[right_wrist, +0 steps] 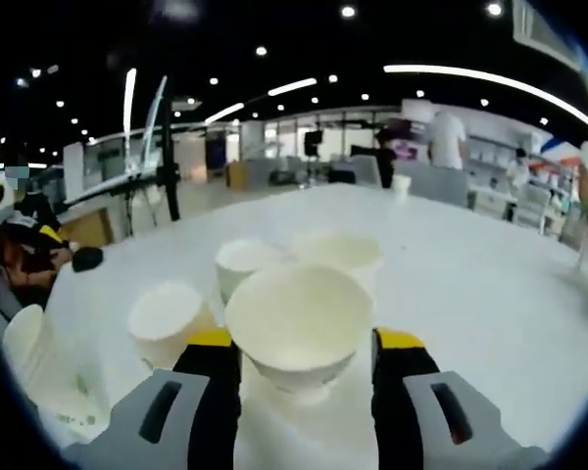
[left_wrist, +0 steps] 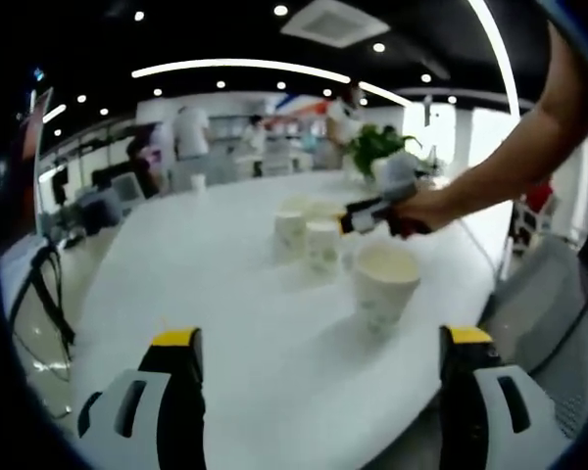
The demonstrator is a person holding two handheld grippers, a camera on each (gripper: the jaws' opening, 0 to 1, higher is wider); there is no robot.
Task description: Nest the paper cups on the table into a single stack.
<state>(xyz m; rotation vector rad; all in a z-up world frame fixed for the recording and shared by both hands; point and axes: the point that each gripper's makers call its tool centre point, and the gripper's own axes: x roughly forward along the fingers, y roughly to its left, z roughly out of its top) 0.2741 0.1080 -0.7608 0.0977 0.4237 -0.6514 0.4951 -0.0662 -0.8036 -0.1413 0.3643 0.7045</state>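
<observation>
Currently the left gripper (left_wrist: 318, 377) has its jaws spread wide with nothing between them, poised over the near part of the white table (left_wrist: 206, 284); the right gripper (right_wrist: 306, 377) has its yellow-tipped jaws pressed against both sides of a paper cup (right_wrist: 299, 328), which sits between them with its open mouth facing the camera; in the left gripper view the right gripper (left_wrist: 367, 215) enters from the right, held in a person's hand (left_wrist: 426, 208), reaching toward the far cups

Containers: in the left gripper view one paper cup (left_wrist: 382, 284) stands upright nearest the camera, right of centre; two smaller-looking cups (left_wrist: 323, 243) (left_wrist: 290, 231) stand just beyond it, close together, and the right gripper's tip is just beside them; all visible cup interiors appear white and bare; in the right gripper view three further cups (right_wrist: 167, 318) (right_wrist: 247, 264) (right_wrist: 338, 253) stand beyond and to the left of the gripped one

Surroundings: a green plant (left_wrist: 377, 145) stands at the far right of the table; people (left_wrist: 189, 132) stand in the far background by desks; a lone cup (right_wrist: 401, 183) sits at the far table edge; a chair (left_wrist: 559, 313) is right of the table
</observation>
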